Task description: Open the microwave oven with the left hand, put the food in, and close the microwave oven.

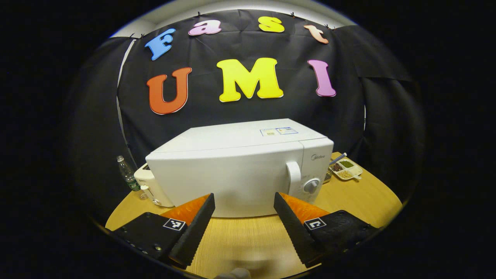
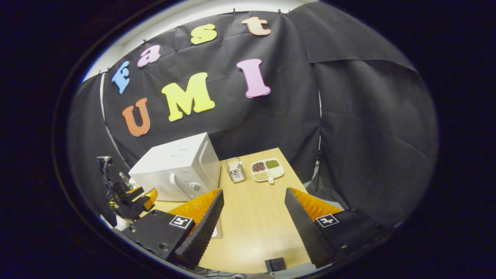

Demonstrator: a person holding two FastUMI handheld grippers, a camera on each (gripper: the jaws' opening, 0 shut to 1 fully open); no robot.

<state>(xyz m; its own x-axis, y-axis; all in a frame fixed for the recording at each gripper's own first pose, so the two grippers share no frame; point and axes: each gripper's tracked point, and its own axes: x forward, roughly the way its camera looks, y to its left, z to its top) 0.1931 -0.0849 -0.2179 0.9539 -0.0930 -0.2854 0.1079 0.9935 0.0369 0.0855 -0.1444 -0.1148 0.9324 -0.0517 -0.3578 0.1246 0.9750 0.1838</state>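
White plastic is facing the left gripper (image 1: 244,201): the microwave oven (image 1: 240,170) is sitting shut on the wooden table (image 1: 252,240), its upright door handle (image 1: 293,177) lying ahead and slightly right of the spread, empty fingers. That gripper is standing nearer the door. The right gripper (image 2: 254,201), also gaping and holding nothing, is hanging off to the oven's right, looking toward a divided food tray (image 2: 267,169), probably the food, behind a small rack (image 2: 235,169).

On the table (image 1: 248,236): microwave oven (image 1: 240,170) centre, door shut; toaster (image 1: 153,186), perhaps, left; bottle (image 1: 128,174) behind it; divided food tray (image 1: 347,169) right.
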